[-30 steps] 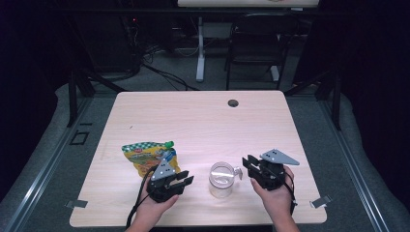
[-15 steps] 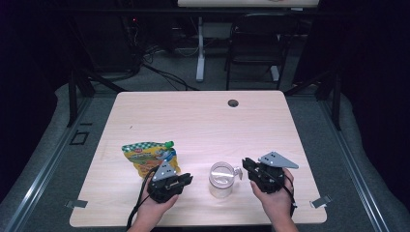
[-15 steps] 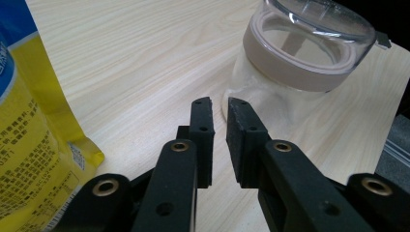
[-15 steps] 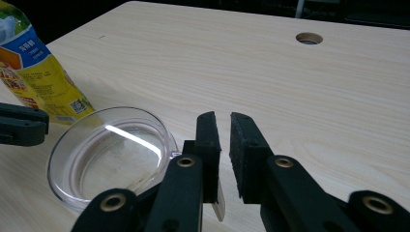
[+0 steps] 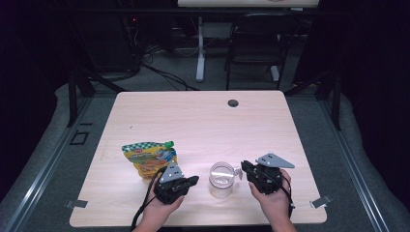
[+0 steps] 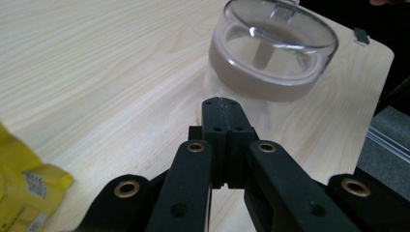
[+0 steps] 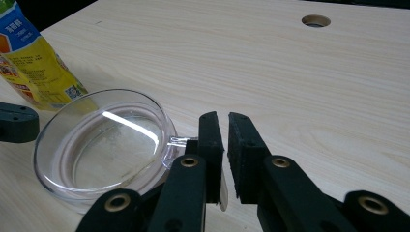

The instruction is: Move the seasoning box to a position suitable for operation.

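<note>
**Clear jar sitting between two hand-held grippers at the near edge of the desk**

A clear plastic jar (image 5: 222,179) with a clear lid is standing upright on the pale wooden desk (image 5: 203,121), close to the person's edge and a little right of the middle. A small clear tab (image 5: 237,170) is sticking out from the lid's rim toward the person's right.

The left hand-held gripper (image 5: 192,180) is lying low over the desk just left of the jar, pointing toward it. In the left gripper view its two black jaws are pressing flat against each other with nothing between them, and the left hand-held gripper's tips (image 6: 220,102) are stopping just short of the jar (image 6: 274,46), apart from its wall.

The right hand-held gripper (image 5: 244,166) is sitting just right of the jar, with the grey three-cornered plate (image 5: 274,161) on top of it. In the right gripper view its jaws are standing slightly apart, a narrow slot showing between the pads. The right hand-held gripper (image 7: 227,117) is reaching right beside the lid (image 7: 104,142), and the lid's tab (image 7: 177,141) is lying against the outer side of the left-hand jaw in that view, not inside the slot. I cannot tell whether the jaw is actually touching the tab.

A yellow snack pouch (image 5: 148,159) with a green cap is lying flat on the desk behind the left hand-held gripper, near it but apart from the jar. A round cable hole (image 5: 233,103) is showing near the far edge of the desk.
</note>
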